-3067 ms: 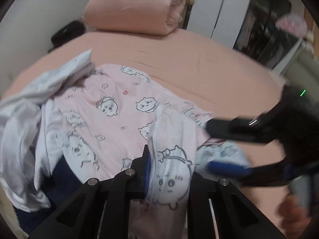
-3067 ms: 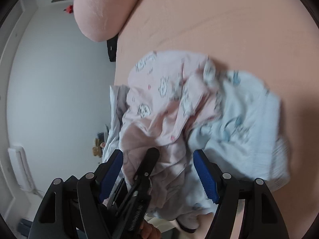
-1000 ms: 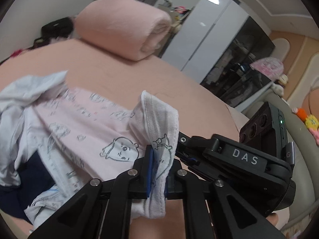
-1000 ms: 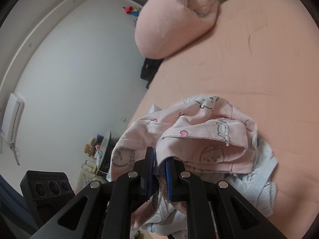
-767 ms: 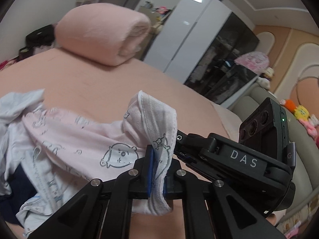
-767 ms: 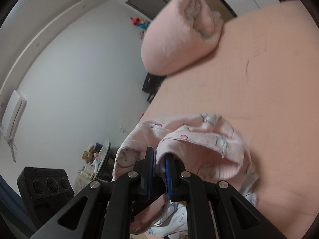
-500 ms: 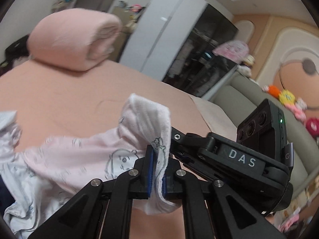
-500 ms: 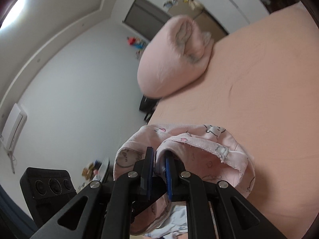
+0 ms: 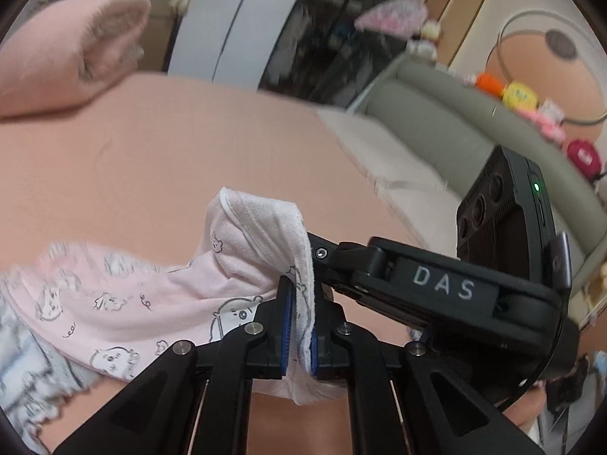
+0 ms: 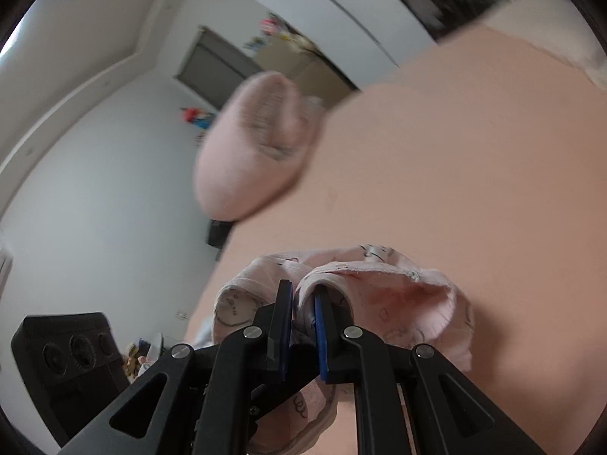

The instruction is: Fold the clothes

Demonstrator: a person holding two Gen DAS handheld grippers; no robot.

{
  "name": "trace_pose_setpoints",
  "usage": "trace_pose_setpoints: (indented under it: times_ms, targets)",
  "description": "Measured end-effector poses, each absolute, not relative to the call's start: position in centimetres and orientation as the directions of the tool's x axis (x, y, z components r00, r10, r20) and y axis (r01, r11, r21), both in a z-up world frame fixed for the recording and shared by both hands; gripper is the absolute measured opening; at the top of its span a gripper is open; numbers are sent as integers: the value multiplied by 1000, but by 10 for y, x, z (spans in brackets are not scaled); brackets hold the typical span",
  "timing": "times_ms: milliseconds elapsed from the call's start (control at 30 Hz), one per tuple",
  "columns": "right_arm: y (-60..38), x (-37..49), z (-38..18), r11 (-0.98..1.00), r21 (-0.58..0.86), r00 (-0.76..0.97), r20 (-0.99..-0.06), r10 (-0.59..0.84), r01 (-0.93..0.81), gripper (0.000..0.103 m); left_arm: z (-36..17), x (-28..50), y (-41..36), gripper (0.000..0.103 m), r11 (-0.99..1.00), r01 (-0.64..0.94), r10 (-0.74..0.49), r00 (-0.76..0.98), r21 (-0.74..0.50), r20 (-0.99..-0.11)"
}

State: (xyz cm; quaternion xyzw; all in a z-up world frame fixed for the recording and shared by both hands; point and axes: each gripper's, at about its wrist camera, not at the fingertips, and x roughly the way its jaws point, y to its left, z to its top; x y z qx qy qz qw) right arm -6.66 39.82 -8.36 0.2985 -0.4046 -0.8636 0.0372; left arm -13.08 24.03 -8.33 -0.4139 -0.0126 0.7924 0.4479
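Note:
A pale pink garment (image 9: 125, 295) printed with small cartoon animals hangs lifted above the peach bed sheet (image 9: 151, 144). My left gripper (image 9: 299, 326) is shut on its white-edged hem, which folds up over the blue pads. My right gripper (image 10: 303, 326) is shut on another edge of the same pink garment (image 10: 398, 295), whose opening bulges to the right of the fingers. In the left wrist view the right gripper's black body marked DAS (image 9: 444, 288) sits close beside my left fingers. A light blue and white cloth (image 9: 22, 371) trails at the lower left.
A rolled pink blanket (image 9: 72, 57) lies at the far end of the bed (image 10: 474, 189). Beyond it stand a white wardrobe (image 9: 227, 22) and dark glass doors. A grey-green padded headboard (image 9: 436, 129) with small toys on top runs along the right.
Both grippers have risen and tilted up, carrying the pink garment off the clothes pile. The pile of white and dark clothes has dropped out of the left wrist view.

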Motion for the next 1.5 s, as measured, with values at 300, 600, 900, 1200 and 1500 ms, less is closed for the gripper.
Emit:
trace_pose_setpoints:
  times_ms: [300,600,900,1200,1500]
  targets:
    - [400,-60,-153,-795,495,-601,-770,-214,-351,16,-175,-138,254,22,-758,-603,428,-174,-248,-887]
    - [401,-54,-148,-822,374,-502,-856,-128,-429,78,-178,-163,202,82,-842,-470,387,-183,-266,-904]
    - [366,-61,-129,-891,217,-461,-888,-10,-399,78,-188,-178,131,82,-904,-413,253,-314,-108,-915]
    - [293,-76,-128,-963,3,-437,-891,120,-270,78,-222,-187,74,82,-936,-347,105,-422,53,-900]
    - [194,-100,-150,-945,-325,-496,-828,261,46,78,-219,-214,64,82,-922,-359,60,-499,143,-864]
